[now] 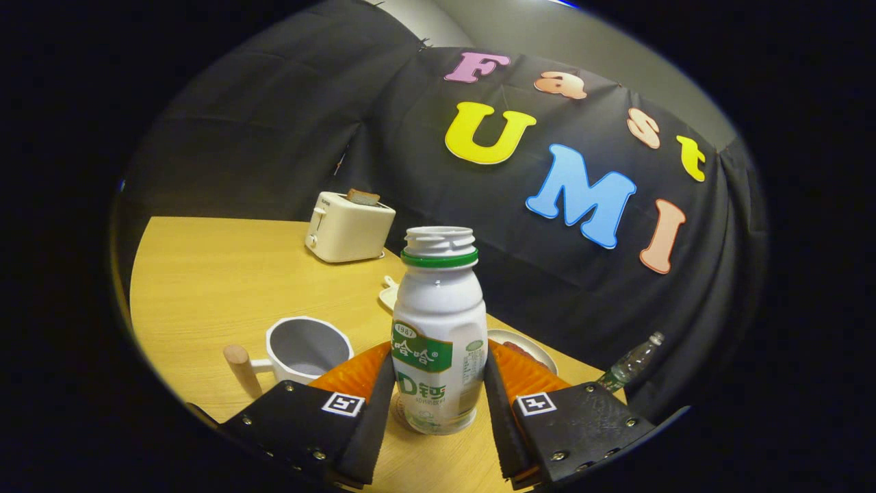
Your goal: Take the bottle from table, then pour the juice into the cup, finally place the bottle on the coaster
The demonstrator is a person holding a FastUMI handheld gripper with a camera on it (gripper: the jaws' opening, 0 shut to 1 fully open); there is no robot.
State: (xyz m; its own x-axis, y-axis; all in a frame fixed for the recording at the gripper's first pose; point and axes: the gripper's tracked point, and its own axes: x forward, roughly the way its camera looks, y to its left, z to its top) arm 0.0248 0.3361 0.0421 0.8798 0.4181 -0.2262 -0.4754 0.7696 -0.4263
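A white juice bottle (438,329) with a green neck ring, a green label and no cap stands upright between my two fingers. Its base rests on a pale round coaster (400,413) on the wooden table (205,274). My gripper (439,357) is shut on the bottle, with the black pads (378,411) pressing its left and right sides at label height. A white cup (308,349) with a wooden handle stands just left of the left finger, upright, its inside grey.
A cream toaster (349,227) with a slice of bread in it stands far back. A small white dish (389,294) lies behind the bottle. A plate (527,342) shows behind the right finger, and a clear plastic bottle (629,363) lies at the table's right edge.
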